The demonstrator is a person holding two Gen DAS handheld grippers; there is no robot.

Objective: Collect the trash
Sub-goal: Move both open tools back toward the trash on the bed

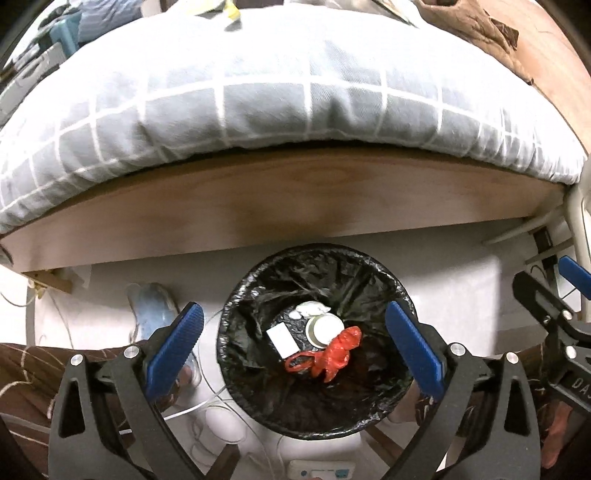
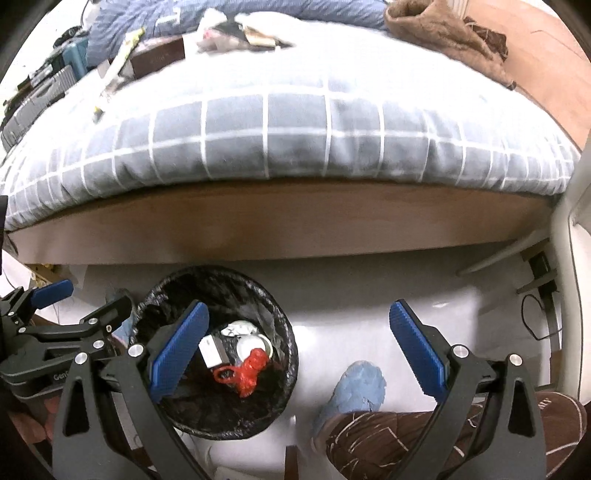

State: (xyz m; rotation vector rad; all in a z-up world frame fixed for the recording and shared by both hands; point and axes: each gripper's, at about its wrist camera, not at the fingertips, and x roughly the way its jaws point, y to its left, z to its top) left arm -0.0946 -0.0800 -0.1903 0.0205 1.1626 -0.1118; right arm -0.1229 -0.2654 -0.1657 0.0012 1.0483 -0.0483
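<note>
A round bin with a black liner stands on the pale floor in front of the bed. Inside lie a red plastic bag, a white card, a round white lid and a crumpled white scrap. My left gripper is open and empty, held above the bin mouth. In the right wrist view the bin sits at lower left with the red bag in it. My right gripper is open and empty, over the bin's right edge and the floor.
A bed with a grey checked cover on a wooden frame fills the far side. Boxes and papers and a brown blanket lie on it. The person's blue slippers and cables are on the floor.
</note>
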